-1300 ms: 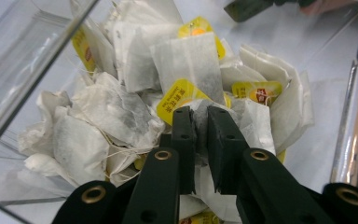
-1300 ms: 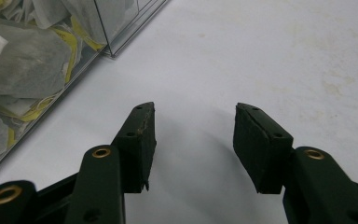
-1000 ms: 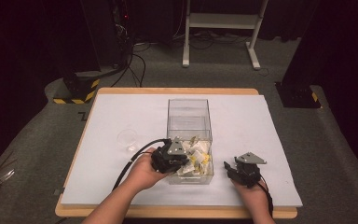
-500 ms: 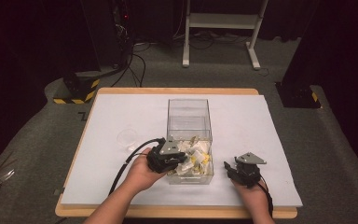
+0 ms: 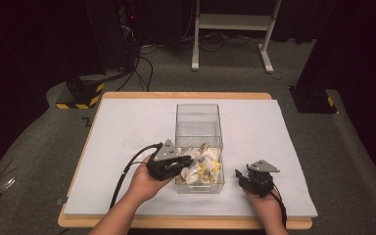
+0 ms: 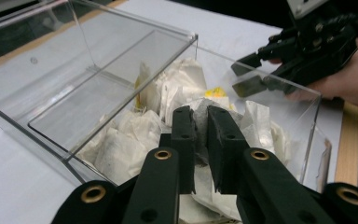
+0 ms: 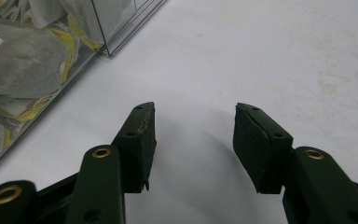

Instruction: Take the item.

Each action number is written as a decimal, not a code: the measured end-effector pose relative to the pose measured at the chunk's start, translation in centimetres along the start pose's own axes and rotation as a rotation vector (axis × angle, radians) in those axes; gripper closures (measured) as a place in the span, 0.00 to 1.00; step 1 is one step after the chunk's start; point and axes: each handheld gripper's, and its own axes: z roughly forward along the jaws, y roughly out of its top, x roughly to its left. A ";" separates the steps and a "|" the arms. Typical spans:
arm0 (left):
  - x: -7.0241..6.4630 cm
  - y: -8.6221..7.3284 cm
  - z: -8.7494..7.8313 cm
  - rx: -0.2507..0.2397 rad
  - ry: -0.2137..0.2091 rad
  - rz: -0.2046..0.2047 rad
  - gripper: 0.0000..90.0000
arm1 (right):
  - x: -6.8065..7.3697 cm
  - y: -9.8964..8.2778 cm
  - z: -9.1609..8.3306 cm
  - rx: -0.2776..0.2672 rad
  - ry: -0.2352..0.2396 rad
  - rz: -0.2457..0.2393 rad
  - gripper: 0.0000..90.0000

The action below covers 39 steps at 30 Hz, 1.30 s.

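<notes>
Pinching one tea bag (image 6: 200, 122) w/ left gripper (image 5: 182, 161) jaws, squeezed nearly together on it, over near end of clear box (image 5: 199, 128) mid-desk (image 5: 127, 122). Lifting straight up, slow, keeping tag & string clear of neighbouring bags and box wall. Farther right, resting right gripper (image 5: 239, 175) on desk beside box, jaws spread & empty; keeping it ready for steadying box.

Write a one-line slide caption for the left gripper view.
Left gripper pinches a tea bag above the clear box.
</notes>
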 end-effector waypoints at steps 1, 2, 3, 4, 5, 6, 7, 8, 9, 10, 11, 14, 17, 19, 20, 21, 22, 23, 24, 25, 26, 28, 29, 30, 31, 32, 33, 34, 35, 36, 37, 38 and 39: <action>0.0 0.0 -0.2 -0.009 -0.001 -0.002 0.90 | 0.0 0.0 0.0 0.000 -0.002 -0.001 0.55; 0.1 0.1 -0.3 -0.016 -0.002 -0.003 0.90 | 0.0 0.0 0.0 0.000 -0.002 -0.002 0.55; 0.1 0.1 -0.5 -0.026 0.000 -0.005 0.90 | 0.0 0.0 0.0 0.002 -0.002 -0.001 0.55; 0.2 0.2 -0.7 -0.036 0.001 -0.009 0.90 | 0.1 0.0 0.0 0.004 -0.002 0.003 0.55; 0.2 0.2 -0.9 -0.045 0.004 -0.012 0.90 | 0.0 0.0 0.0 0.004 -0.001 0.001 0.55; 0.3 0.2 -1.1 -0.054 0.007 -0.015 0.90 | 0.1 0.0 0.0 0.003 -0.001 0.003 0.55; 0.4 0.2 -1.2 -0.066 0.011 -0.018 0.90 | 0.0 0.0 0.0 0.001 -0.001 -0.002 0.55; 0.4 0.3 -1.5 -0.077 0.015 -0.021 0.90 | 0.0 0.0 0.0 0.000 -0.003 0.000 0.55; 0.5 0.3 -1.7 -0.088 0.019 -0.022 0.90 | 0.0 0.0 0.0 0.000 -0.003 0.001 0.55; 0.5 0.3 -2.0 -0.099 0.023 -0.024 0.90 | 0.0 0.0 0.0 0.000 -0.002 -0.001 0.55; 0.6 0.3 -2.2 -0.108 0.027 -0.025 0.90 | 0.0 0.0 0.0 0.002 -0.001 0.001 0.55; 0.7 0.5 -2.9 -0.138 0.036 -0.035 0.90 | 0.0 0.0 0.0 0.000 -0.003 -0.001 0.55; 0.9 0.6 -3.6 -0.163 0.047 -0.034 0.90 | 0.1 0.0 0.0 0.003 -0.004 0.002 0.55; 1.0 0.7 -4.0 -0.181 0.053 -0.040 0.91 | 0.1 0.0 0.0 0.005 -0.002 0.001 0.55; 1.1 0.8 -4.2 -0.189 0.055 -0.044 0.91 | 0.1 0.0 0.0 0.004 -0.003 0.001 0.55; 1.1 0.8 -4.3 -0.193 0.056 -0.042 0.91 | 0.1 0.0 0.0 0.003 -0.004 -0.001 0.55; 1.1 0.9 -4.4 -0.199 0.060 -0.042 0.91 | 0.1 0.0 0.0 0.003 -0.006 -0.001 0.55; 1.2 0.9 -4.6 -0.203 0.065 -0.039 0.91 | 0.1 0.0 0.0 0.004 -0.005 0.000 0.55; 1.2 1.0 -4.7 -0.209 0.070 -0.039 0.91 | 0.1 0.0 0.0 0.006 -0.004 0.000 0.55; 1.3 1.0 -4.9 -0.216 0.072 -0.039 0.91 | 0.1 0.0 0.0 0.007 -0.004 0.001 0.55; 1.3 1.1 -5.0 -0.225 0.075 -0.044 0.91 | 0.1 0.0 0.0 0.007 -0.003 0.001 0.55; 1.4 1.3 -5.3 -0.243 0.070 -0.043 0.91 | 0.1 0.0 0.0 0.004 -0.006 -0.001 0.55; 1.4 1.3 -5.3 -0.243 0.070 -0.043 0.91 | 0.1 0.0 0.0 0.004 -0.006 -0.001 0.55; 1.4 1.4 -5.4 -0.248 0.072 -0.043 0.91 | 0.1 0.0 0.0 0.005 -0.006 -0.003 0.55; 1.3 1.4 -5.5 -0.253 0.075 -0.039 0.91 | 0.1 0.0 0.0 0.006 -0.006 -0.003 0.55; 1.3 1.5 -5.5 -0.257 0.076 -0.038 0.91 | 0.1 0.0 0.0 0.008 -0.005 -0.001 0.55; 1.3 1.6 -5.6 -0.262 0.076 -0.040 0.91 | 0.1 0.0 0.0 0.007 -0.005 0.000 0.55; 1.3 1.7 -5.6 -0.269 0.079 -0.037 0.91 | 0.1 0.0 0.0 0.005 -0.007 0.000 0.55; 1.3 1.8 -5.6 -0.273 0.077 -0.038 0.91 | 0.1 0.0 0.0 0.004 -0.008 -0.002 0.55; 1.3 1.8 -5.7 -0.275 0.077 -0.037 0.91 | 0.1 0.0 0.0 0.006 -0.008 0.000 0.55; 1.3 1.9 -5.7 -0.277 0.077 -0.034 0.91 | 0.1 0.0 0.0 0.005 -0.007 -0.002 0.55; 1.3 1.9 -5.7 -0.279 0.079 -0.033 0.91 | 0.1 0.0 0.0 0.005 -0.007 0.000 0.55; 1.3 1.9 -5.7 -0.281 0.080 -0.033 0.91 | 0.1 0.0 0.0 0.006 -0.006 0.002 0.55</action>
